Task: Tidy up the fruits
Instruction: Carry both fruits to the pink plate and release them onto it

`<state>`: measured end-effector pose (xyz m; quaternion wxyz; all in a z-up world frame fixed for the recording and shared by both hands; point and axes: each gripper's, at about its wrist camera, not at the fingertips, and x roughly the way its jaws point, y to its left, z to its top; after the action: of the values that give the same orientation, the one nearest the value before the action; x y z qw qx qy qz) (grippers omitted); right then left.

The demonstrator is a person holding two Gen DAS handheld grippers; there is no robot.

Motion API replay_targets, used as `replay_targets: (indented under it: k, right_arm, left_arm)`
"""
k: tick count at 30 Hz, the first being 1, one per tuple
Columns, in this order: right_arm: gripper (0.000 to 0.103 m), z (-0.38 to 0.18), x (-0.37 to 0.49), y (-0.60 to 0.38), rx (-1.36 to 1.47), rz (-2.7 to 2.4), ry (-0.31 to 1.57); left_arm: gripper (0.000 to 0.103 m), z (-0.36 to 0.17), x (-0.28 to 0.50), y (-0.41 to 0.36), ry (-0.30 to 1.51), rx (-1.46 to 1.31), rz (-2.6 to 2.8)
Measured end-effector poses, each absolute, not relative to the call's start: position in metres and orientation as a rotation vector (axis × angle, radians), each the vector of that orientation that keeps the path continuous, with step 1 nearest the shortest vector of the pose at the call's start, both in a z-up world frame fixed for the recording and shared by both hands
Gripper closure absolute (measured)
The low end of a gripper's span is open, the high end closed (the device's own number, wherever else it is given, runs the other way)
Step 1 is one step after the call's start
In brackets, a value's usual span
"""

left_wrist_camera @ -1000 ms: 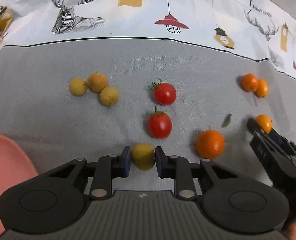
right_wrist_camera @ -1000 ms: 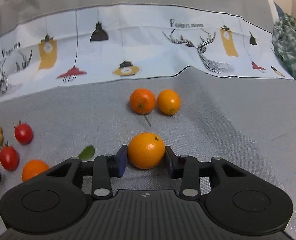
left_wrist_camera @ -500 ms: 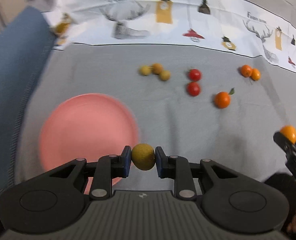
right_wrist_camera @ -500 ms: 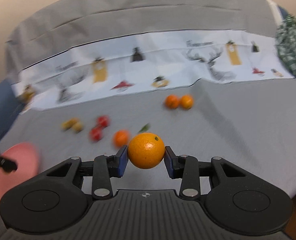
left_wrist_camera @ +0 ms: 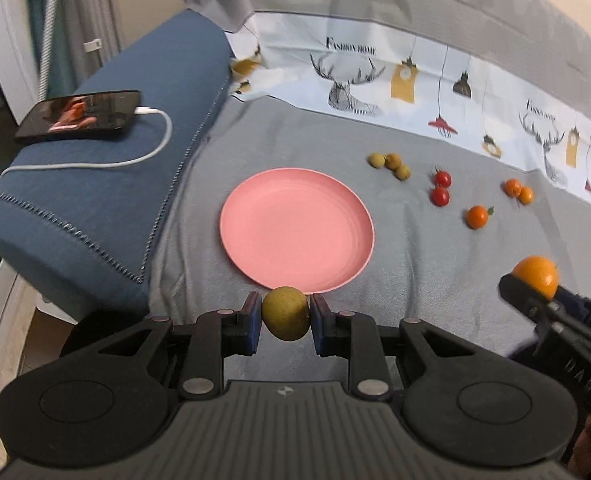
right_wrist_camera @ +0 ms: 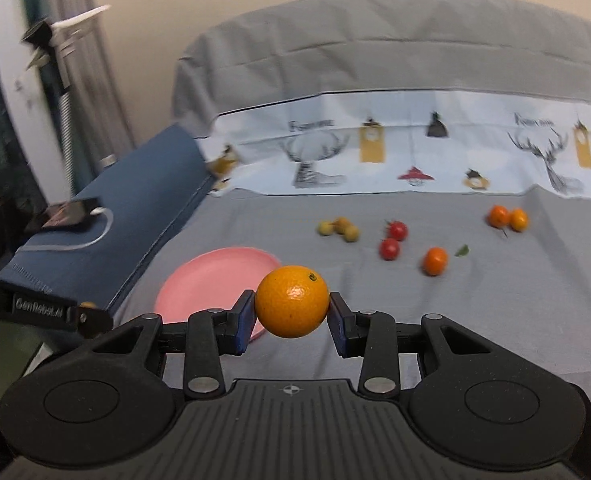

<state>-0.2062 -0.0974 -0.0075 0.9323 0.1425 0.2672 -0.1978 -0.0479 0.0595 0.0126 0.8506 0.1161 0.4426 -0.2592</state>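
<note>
My left gripper (left_wrist_camera: 286, 322) is shut on a yellow-green fruit (left_wrist_camera: 285, 313), held in the air just before the near rim of the pink plate (left_wrist_camera: 297, 226). My right gripper (right_wrist_camera: 291, 314) is shut on an orange (right_wrist_camera: 292, 301), held in the air to the right of the plate (right_wrist_camera: 211, 280); it also shows in the left wrist view (left_wrist_camera: 535, 276). On the grey cloth lie three yellow fruits (left_wrist_camera: 391, 164), two red tomatoes (left_wrist_camera: 440, 188), a lone orange (left_wrist_camera: 477, 217) and two small oranges (left_wrist_camera: 518, 191).
A blue folded cloth (left_wrist_camera: 107, 184) lies left of the plate with a phone (left_wrist_camera: 80, 114) and white cable on it. A printed white cloth (left_wrist_camera: 435, 84) runs along the back. A green leaf (right_wrist_camera: 462, 251) lies by the lone orange.
Both grippers have lifted their fruits off the cloth and pulled back and left. The plate has come fully into view and the remaining fruits now look farther away.
</note>
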Motion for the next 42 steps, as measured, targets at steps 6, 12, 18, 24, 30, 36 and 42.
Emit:
replay_targets:
  k: [6,12,18,24,30,36,42]
  right_arm:
    - [0.063,0.003,-0.214,-0.067,0.228,-0.386,0.536]
    - [0.063,0.003,-0.221,-0.064,0.224,-0.409,0.541]
    - [0.063,0.003,-0.218,-0.059,0.195,-0.41,0.544]
    - [0.063,0.002,-0.217,-0.059,0.196,-0.409,0.553]
    - [0.063,-0.001,-0.213,-0.061,0.195,-0.403,0.57]
    - [0.063,-0.006,-0.205,-0.064,0.199,-0.403,0.6]
    - [0.063,-0.014,-0.192,-0.07,0.192,-0.404,0.631]
  left_arm:
    - [0.075,0.023,-0.062,0.086,0.886,0.214,-0.56]
    - [0.075,0.022,-0.066,0.095,0.891,0.191,-0.564]
    - [0.075,0.024,-0.062,0.095,0.888,0.179,-0.558]
    - [0.075,0.022,-0.061,0.096,0.898,0.177,-0.553]
    - [0.075,0.016,-0.055,0.094,0.922,0.181,-0.549]
    - [0.075,0.009,-0.045,0.09,0.951,0.184,-0.541]
    - [0.075,-0.001,-0.031,0.084,0.996,0.21,-0.521]
